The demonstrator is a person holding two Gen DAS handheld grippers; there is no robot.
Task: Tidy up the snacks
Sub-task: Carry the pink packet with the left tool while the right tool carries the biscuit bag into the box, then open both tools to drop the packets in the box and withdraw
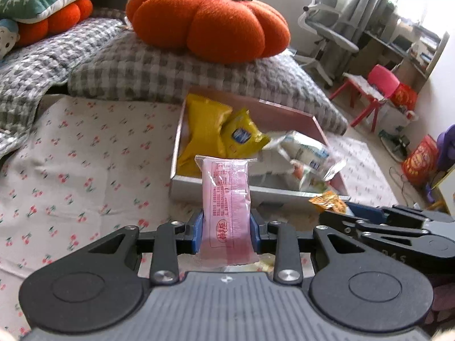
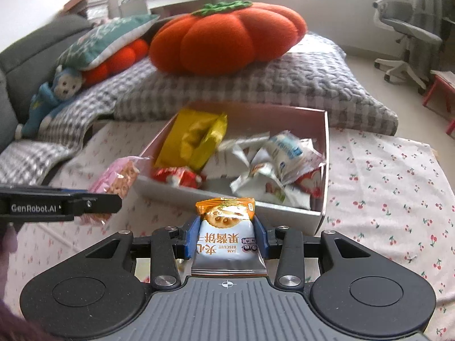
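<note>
Both grippers hover just short of the box (image 1: 257, 190), left gripper (image 1: 226, 228) fingers clamped on a pink packet (image 1: 226, 199), right gripper (image 2: 226, 236) fingers on a biscuit packet (image 2: 226, 227), probably ready to drop in.

Right tool (image 2: 226, 234) gripping biscuit packet (image 2: 227, 237), box (image 2: 325, 153) beyond

Open cherry-print sheet (image 2: 384, 187) right of box (image 2: 326, 153) and left of it, free to pass. Box top open but crowded: yellow bags (image 2: 196, 139), white packets (image 2: 273, 164). Pumpkin cushion (image 2: 227, 37) and checked blanket (image 2: 284, 85) block behind box's far wall.
</note>
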